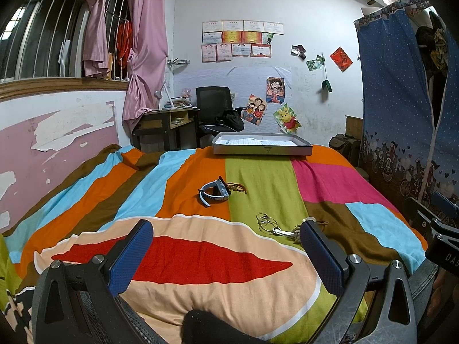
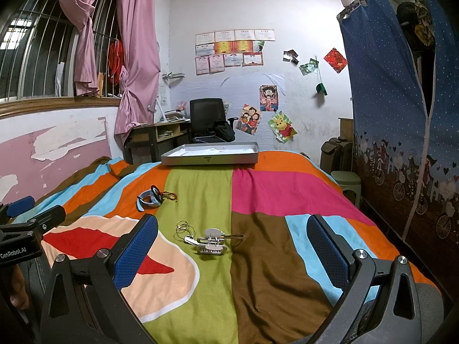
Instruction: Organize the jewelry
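Task judged not begun. Left gripper (image 1: 226, 246) and right gripper (image 2: 232, 243) both spread, empty. Watch (image 1: 213, 193) at frame centre, rings (image 2: 183, 228) and hair clips (image 2: 212, 243) lower centre, all loose on bedspread (image 2: 287, 189). Tray (image 2: 210, 159) upper centre, apparently without jewelry.

On the bed (image 2: 258, 258) a tray (image 2: 210, 158) sits at the far end, papers inside it; nearer, left of the bed's middle, lies a watch (image 2: 149, 197) with a cord bracelet (image 2: 169, 195) touching its right side; nearer still lie thin rings (image 2: 183, 228), and just right of them two hair clips (image 2: 212, 242), one behind the other; the left tool (image 1: 226, 252) hangs over the near edge, left of the right tool (image 2: 232, 255), the clips between them; beyond the bed's far end stands a chair (image 2: 208, 119), a counter (image 2: 157, 132) to its left under the window; a wardrobe (image 2: 401, 114) stands along the bed's right side, a stool (image 2: 347, 183) before it.
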`<state>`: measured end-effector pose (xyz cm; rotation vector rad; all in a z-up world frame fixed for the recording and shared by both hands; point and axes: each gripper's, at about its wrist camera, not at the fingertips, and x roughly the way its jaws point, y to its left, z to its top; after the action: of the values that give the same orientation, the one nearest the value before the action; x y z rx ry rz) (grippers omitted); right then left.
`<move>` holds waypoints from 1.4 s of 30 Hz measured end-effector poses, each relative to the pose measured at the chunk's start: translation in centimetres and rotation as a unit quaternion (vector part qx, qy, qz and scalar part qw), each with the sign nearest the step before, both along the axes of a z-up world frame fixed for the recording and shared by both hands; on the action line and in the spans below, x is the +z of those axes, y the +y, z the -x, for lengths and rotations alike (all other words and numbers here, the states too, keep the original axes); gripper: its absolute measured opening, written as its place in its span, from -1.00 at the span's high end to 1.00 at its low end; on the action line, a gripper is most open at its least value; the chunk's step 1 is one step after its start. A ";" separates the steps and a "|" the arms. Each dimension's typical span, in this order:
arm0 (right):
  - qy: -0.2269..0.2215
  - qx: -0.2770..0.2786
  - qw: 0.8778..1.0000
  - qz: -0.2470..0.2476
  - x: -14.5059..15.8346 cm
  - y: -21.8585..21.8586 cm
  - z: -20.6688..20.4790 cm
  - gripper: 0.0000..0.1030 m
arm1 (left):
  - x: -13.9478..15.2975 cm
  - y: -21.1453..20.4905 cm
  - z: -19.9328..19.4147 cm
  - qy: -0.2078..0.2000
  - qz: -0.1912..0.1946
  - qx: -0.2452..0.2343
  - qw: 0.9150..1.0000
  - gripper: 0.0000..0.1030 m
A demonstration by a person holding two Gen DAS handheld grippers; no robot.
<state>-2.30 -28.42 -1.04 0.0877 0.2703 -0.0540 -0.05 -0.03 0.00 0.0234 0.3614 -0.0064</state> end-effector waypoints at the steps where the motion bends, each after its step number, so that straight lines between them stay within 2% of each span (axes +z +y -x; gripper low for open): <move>1: 0.000 0.000 1.000 0.000 0.0 0.0 0.0 -0.98 | 0.0 0.0 0.0 0.000 0.000 0.000 1.000 -1.00; 42: -0.004 0.000 1.000 0.003 0.3 0.3 0.3 -0.98 | 0.0 0.0 0.0 -0.001 0.000 -0.001 1.000 -1.00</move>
<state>-2.55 -28.11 -0.74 0.0812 0.2620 -0.0550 -0.04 0.00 0.00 0.0244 0.3590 -0.0076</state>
